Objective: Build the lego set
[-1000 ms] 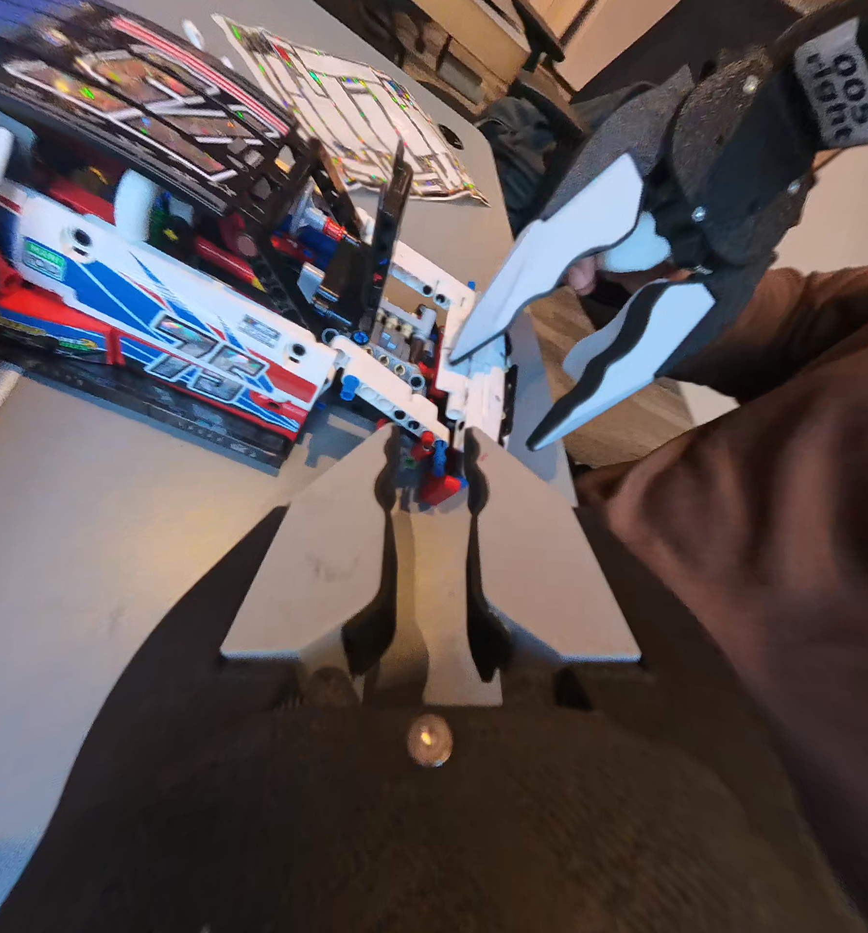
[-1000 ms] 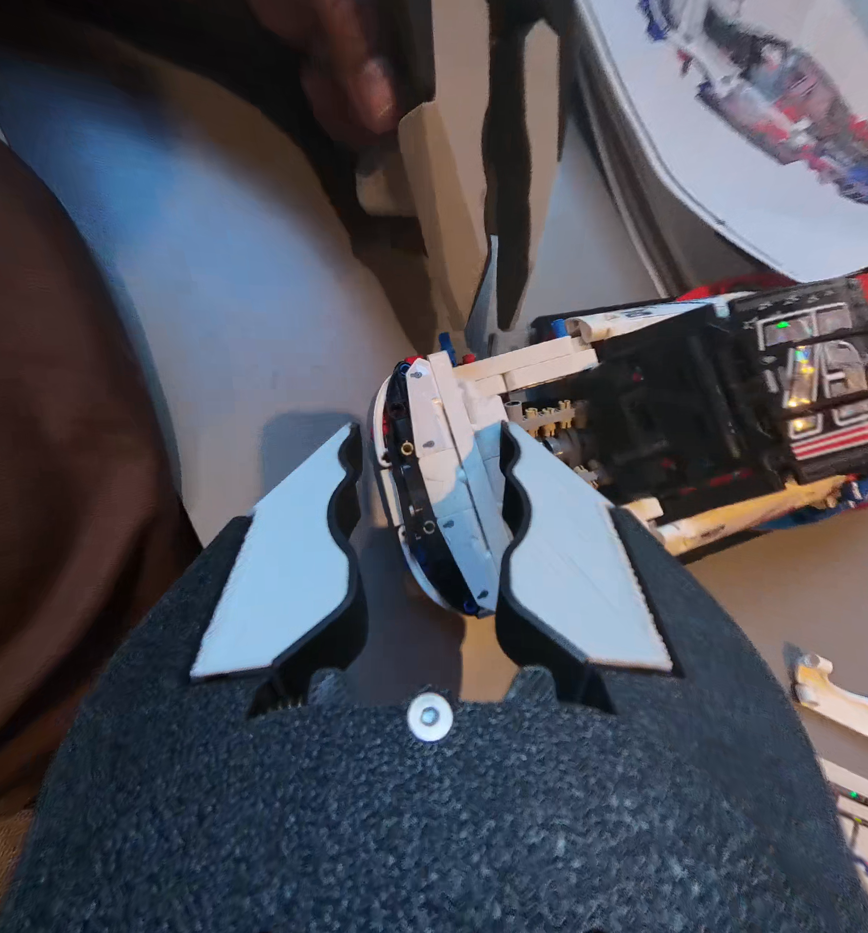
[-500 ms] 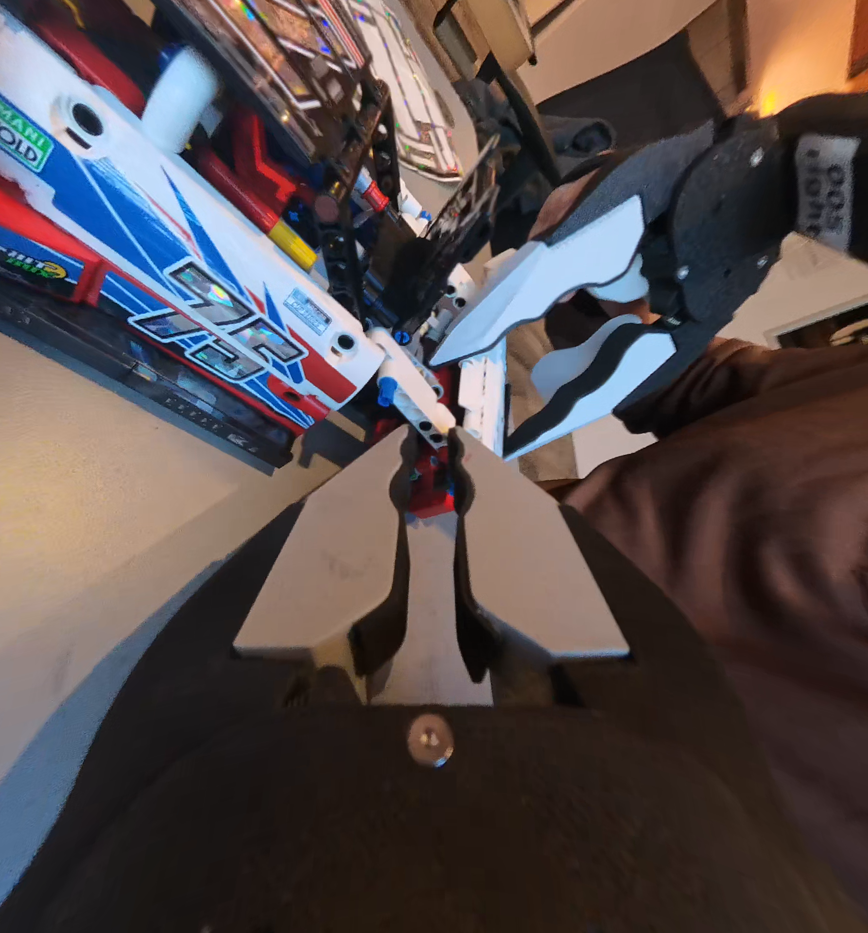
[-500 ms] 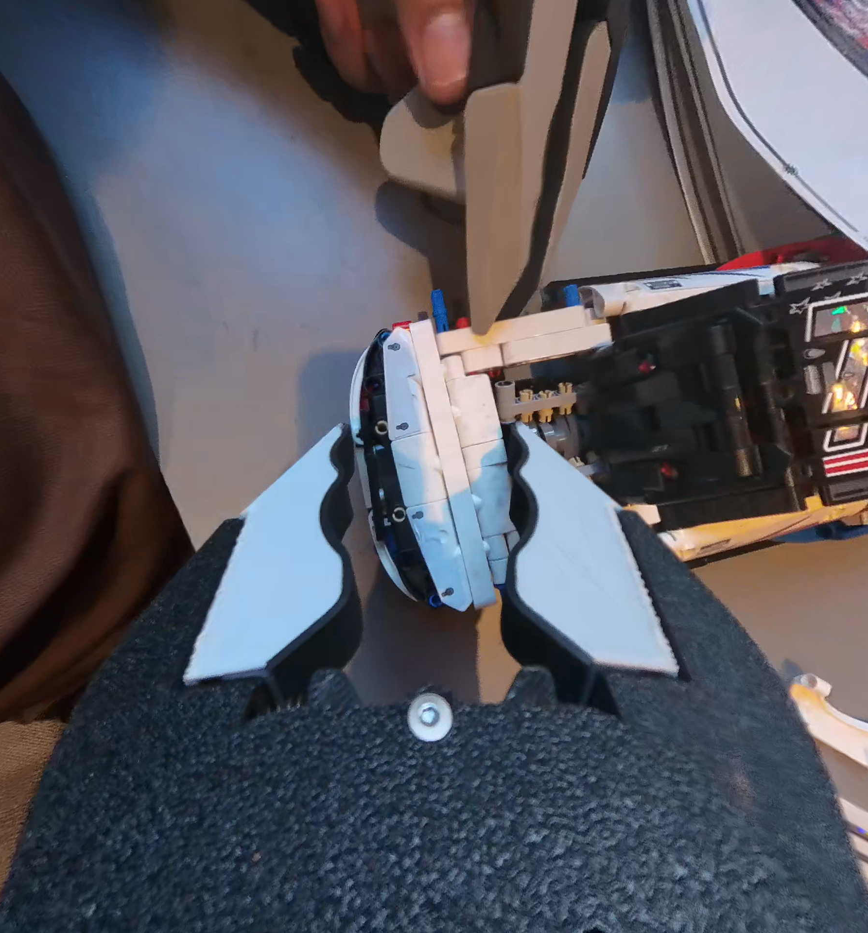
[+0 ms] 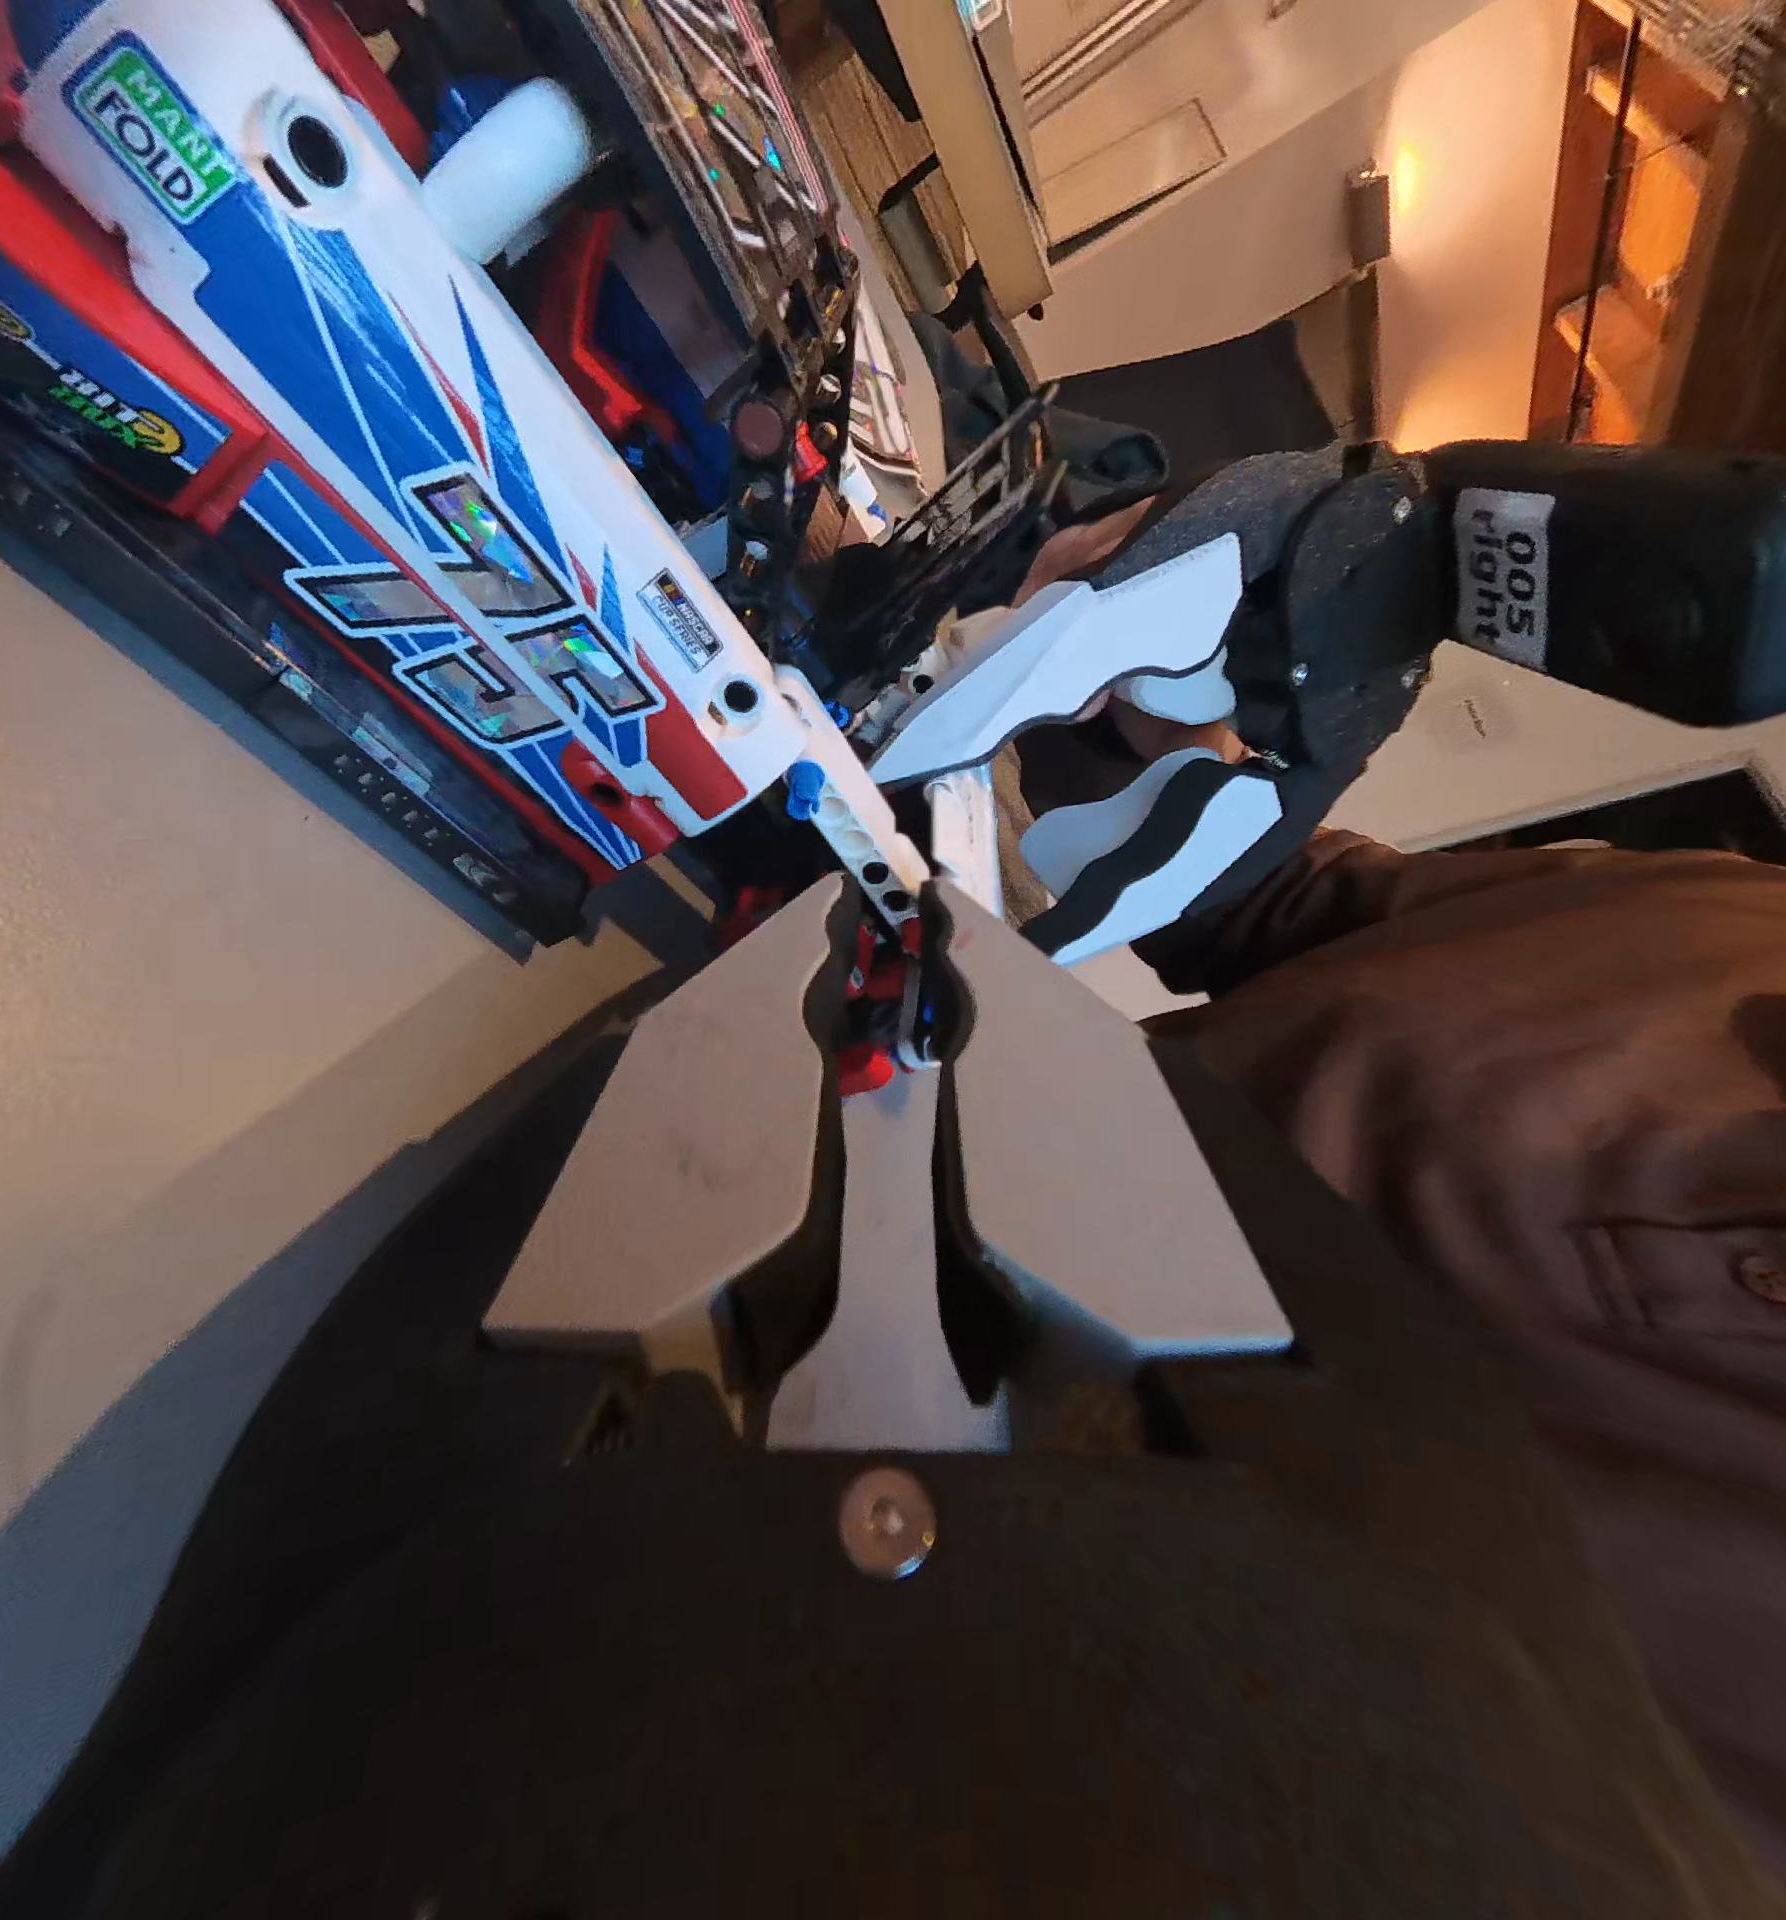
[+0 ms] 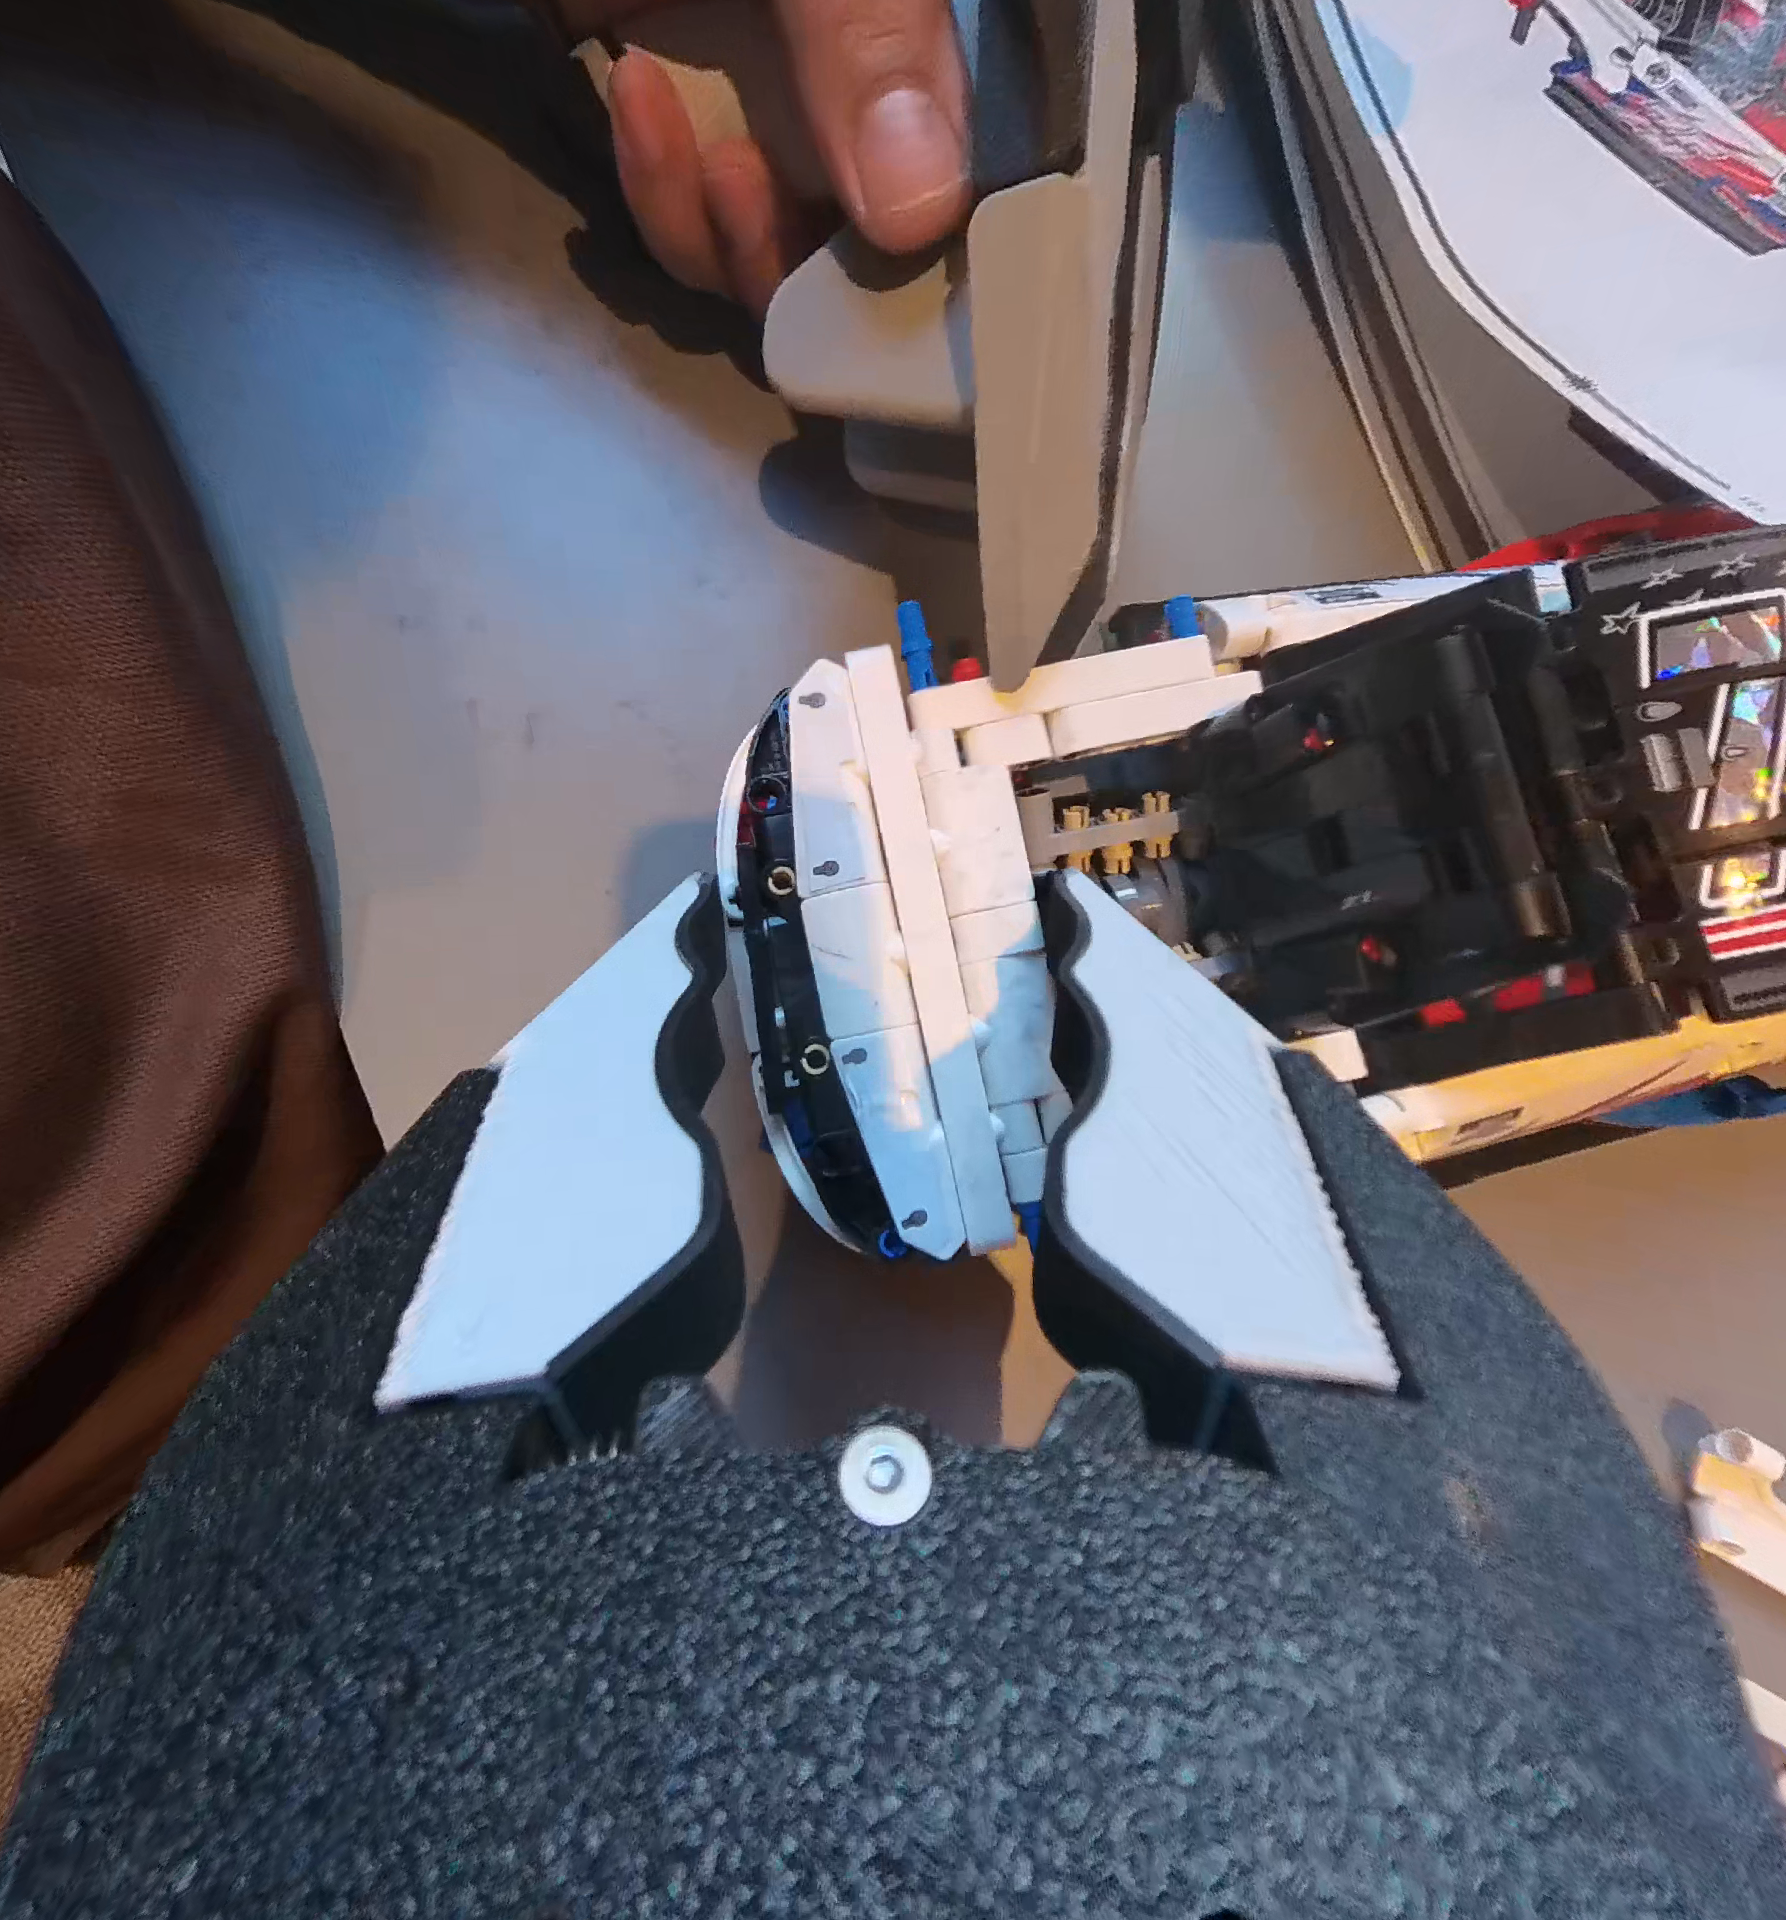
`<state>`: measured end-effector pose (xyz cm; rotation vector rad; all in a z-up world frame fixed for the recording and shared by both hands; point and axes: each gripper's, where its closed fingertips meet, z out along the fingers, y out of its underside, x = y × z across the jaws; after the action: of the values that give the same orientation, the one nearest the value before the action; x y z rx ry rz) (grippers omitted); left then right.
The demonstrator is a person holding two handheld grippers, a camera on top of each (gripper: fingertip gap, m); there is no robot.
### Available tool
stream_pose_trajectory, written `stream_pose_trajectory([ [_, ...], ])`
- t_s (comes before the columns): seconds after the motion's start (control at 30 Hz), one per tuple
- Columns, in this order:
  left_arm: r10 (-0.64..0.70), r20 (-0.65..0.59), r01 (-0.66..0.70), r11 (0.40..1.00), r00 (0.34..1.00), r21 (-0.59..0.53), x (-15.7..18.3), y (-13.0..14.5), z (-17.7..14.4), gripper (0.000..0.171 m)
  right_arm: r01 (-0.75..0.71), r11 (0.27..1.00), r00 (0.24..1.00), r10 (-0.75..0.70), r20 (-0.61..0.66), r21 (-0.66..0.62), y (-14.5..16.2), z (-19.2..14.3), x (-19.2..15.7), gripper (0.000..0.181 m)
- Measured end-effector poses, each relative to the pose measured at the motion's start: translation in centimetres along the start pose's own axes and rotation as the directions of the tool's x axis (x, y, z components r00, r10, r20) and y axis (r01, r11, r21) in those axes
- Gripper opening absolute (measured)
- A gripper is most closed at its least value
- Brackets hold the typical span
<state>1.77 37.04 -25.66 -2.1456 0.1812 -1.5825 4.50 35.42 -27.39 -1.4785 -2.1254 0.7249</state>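
Both grippers work at one end of the car [image 5: 432, 540], which lies on the counter [image 5: 120, 935]. Left gripper [image 5: 884, 904] is nearly shut, pinching a thin white beam [image 5: 868, 842] at the car's corner. Right gripper [image 6: 878, 935] is partly open around the white end piece [image 6: 899, 956]; one finger touches it, the other looks just beside it. Most of the car looks built. A loose white part [image 6: 1741, 1517] on the counter suggests some work is left.

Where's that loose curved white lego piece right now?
In the right wrist view, the curved white piece lies on the table at the right edge, apart from the lego car, beside the right gripper.
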Motion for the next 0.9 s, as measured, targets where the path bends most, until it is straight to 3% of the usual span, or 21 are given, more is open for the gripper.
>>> stream_pose_trajectory([
  [0.4, -0.02, -0.068, 0.021, 1.0, 0.997, 0.005, 0.7, 0.1, -0.4, 0.014, 0.028, 1.0, 0.999, -0.028, -0.033, -0.004, -0.2, -0.3, 0.0, 0.062],
  [0.53, -0.019, -0.08, 0.018, 1.0, 0.997, -0.011, 1.0, 0.5, -0.3, 0.015, 0.018, 0.997, 0.999, -0.014, -0.051, 0.078, -1.6, -1.2, -0.2, 0.051],
  [0.63, -0.007, -0.086, 0.003, 0.999, 0.996, -0.051, 1.3, 1.4, -0.1, 0.012, -0.002, 0.998, 0.997, 0.006, -0.081, 0.058, -1.4, -0.8, 0.3, 0.049],
  [0.9, 0.051, -0.055, -0.055, 0.995, 0.997, -0.08, 1.4, 2.0, 0.0, 0.006, -0.008, 0.999, 1.0, 0.009, -0.025, 0.037, -1.7, 0.0, 0.0, 0.046],
])
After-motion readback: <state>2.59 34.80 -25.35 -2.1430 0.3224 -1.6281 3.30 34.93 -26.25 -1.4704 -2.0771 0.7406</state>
